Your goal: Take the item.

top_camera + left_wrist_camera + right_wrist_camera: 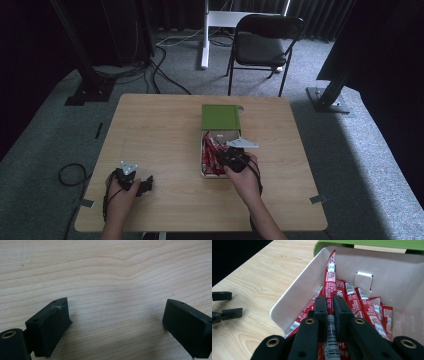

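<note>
A white box (202,156) stands right of the table's middle and holds several red stick packets (367,312). Its green lid (220,118) lies just behind it. My right gripper (330,300) reaches into the box and is shut on one red stick packet (330,272), which points up along the box's left wall (297,290). From above, that right gripper (221,157) is over the box's near end. My left gripper (116,312) rests low over bare wood at the near left (145,185), jaws wide open with nothing between them. It is also in the right gripper view, the left gripper (227,303) far to the left.
The wooden table (160,130) has bare wood to the left of the box and along the front. Beyond the far edge stand a black folding chair (265,42) and a white desk leg (204,35). Black stands flank the table, and a cable (70,175) lies on the floor at left.
</note>
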A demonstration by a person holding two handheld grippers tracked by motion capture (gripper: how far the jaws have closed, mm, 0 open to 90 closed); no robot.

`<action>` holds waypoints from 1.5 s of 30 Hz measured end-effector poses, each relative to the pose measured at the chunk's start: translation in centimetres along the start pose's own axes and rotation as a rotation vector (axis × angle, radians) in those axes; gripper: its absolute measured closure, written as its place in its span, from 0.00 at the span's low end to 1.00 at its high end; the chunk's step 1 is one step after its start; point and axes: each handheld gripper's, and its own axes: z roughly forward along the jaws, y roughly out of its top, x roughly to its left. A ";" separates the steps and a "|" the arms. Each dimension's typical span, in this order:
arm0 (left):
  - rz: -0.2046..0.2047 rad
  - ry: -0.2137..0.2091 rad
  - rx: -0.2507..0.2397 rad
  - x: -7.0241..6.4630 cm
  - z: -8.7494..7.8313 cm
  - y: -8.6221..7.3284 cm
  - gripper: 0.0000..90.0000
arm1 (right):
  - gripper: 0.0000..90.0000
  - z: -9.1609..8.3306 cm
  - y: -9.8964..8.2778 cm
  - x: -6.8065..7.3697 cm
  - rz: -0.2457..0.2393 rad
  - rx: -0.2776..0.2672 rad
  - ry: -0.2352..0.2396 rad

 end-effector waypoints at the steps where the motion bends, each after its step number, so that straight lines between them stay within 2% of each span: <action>1: 0.000 0.000 0.000 0.0 0.0 0.0 0.09 | 0.92 -0.2 0.0 0.0 0.001 -0.003 -0.001; 10: -0.002 0.001 -0.001 0.0 0.0 0.0 0.09 | 0.92 -1.9 0.8 0.1 0.009 -0.041 0.026; 23: -0.002 -0.001 0.000 0.0 0.0 0.0 0.09 | 0.92 -3.7 2.0 -0.8 0.027 -0.105 0.012; 36: 0.001 0.000 -0.001 0.0 0.0 0.0 0.09 | 0.92 -5.8 3.1 -3.8 0.060 -0.159 -0.053; 45: 0.000 -0.001 0.001 0.0 0.0 0.0 0.09 | 0.92 -7.2 2.8 -5.9 0.083 -0.187 -0.117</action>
